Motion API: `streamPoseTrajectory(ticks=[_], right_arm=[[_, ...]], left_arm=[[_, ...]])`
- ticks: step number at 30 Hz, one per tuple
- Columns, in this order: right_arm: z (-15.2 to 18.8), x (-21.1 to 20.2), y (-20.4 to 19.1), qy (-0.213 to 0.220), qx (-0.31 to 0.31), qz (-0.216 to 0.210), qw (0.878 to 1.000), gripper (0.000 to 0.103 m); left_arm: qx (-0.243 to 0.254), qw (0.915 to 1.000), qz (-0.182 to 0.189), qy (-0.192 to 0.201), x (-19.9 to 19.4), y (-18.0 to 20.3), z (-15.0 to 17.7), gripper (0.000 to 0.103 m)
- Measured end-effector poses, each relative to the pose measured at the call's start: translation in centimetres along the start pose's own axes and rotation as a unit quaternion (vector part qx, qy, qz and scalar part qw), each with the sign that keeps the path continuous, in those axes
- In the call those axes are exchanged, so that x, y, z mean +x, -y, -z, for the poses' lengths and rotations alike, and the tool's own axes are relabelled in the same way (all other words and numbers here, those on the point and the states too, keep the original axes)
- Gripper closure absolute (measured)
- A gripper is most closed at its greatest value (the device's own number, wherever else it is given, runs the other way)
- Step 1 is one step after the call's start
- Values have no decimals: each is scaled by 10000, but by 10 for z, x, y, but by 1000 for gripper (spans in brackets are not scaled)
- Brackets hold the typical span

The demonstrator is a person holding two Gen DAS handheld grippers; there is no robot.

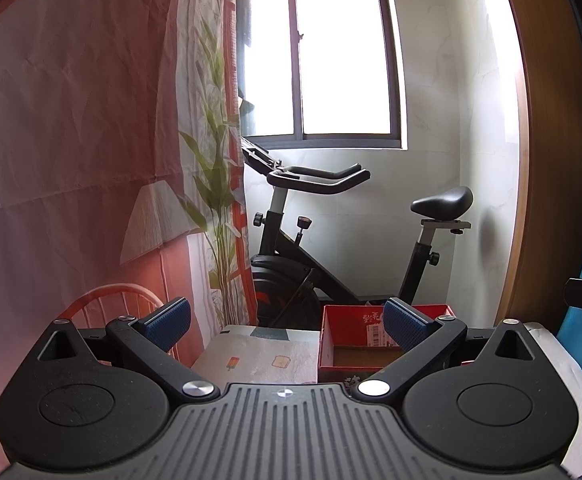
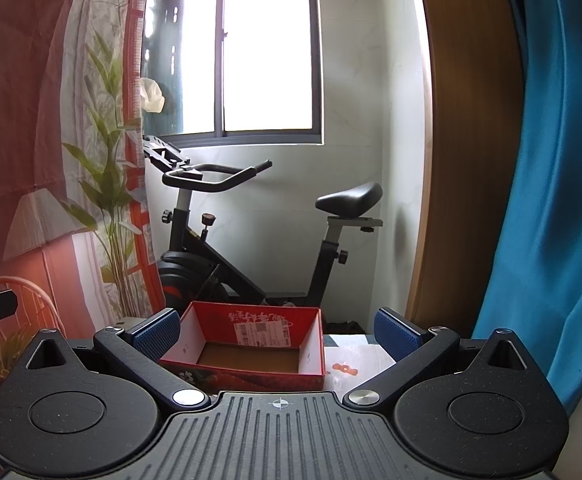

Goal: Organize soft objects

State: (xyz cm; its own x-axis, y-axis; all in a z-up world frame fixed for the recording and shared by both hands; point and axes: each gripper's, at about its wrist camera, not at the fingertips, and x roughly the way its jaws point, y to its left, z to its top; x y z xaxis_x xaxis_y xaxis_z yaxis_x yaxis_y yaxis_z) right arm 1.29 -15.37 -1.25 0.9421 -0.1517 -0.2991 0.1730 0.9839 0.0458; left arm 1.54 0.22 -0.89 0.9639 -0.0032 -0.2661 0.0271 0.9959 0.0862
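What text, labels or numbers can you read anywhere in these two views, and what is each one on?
Nothing can be read with confidence.
Red box, inner back wall: white printed characters, too blurred to read.
Same wall: white sticker with barcode, print too small.
Red box, outer front in the left wrist view: a dark character, partly hidden by the gripper body.
Patterned tablecloth: pictures only, no words.

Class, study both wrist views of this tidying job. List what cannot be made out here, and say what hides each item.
- Soft objects: none in either view; their whereabouts are unknown.
- Red box floor: front part hidden by its near wall in the right wrist view; the left tongs body and right finger cover part in the left wrist view.
- Box label: print too small to read.
- Table: near part hidden by both tongs' bodies.
- Outside the window: washed out by glare.
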Motion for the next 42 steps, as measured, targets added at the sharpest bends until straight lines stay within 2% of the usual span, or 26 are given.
streamPoseTrajectory(ticks=[7, 12, 18, 23, 29, 34, 36, 38, 42], right_arm=[[14, 12, 3, -34, 66, -150, 9999, 0], [41, 40, 13, -224, 381, -348, 9984, 0], [88, 84, 23, -543, 691, -356, 9955, 0], [133, 119, 27, -910, 793, -344, 9921, 0], [176, 152, 31, -1353, 842, -292, 9868, 0], [199, 172, 28, -1660, 826, -433, 9817, 0], [208, 176, 25, -1738, 666, -457, 9815, 0], [215, 179, 18, -1745, 395, -285, 9834, 0], [226, 188, 13, -1904, 221, -426, 9805, 0]], left_arm=[[-127, 9994, -13, -331, 29, -6, 15, 0], [-102, 9975, -143, -684, 64, -13, 45, 0], [-144, 9940, -60, -1079, 102, -24, 93, 0], [-230, 9872, 122, -1574, 131, -28, 133, 0], [-552, 9799, 471, -1860, 151, -31, 171, 0], [-490, 9776, 663, -1935, 163, -23, 190, 0], [-416, 9766, 696, -1993, 166, -17, 196, 0], [-410, 9743, 771, -2075, 171, -14, 200, 1], [-435, 9705, 871, -2204, 178, -11, 207, 3]])
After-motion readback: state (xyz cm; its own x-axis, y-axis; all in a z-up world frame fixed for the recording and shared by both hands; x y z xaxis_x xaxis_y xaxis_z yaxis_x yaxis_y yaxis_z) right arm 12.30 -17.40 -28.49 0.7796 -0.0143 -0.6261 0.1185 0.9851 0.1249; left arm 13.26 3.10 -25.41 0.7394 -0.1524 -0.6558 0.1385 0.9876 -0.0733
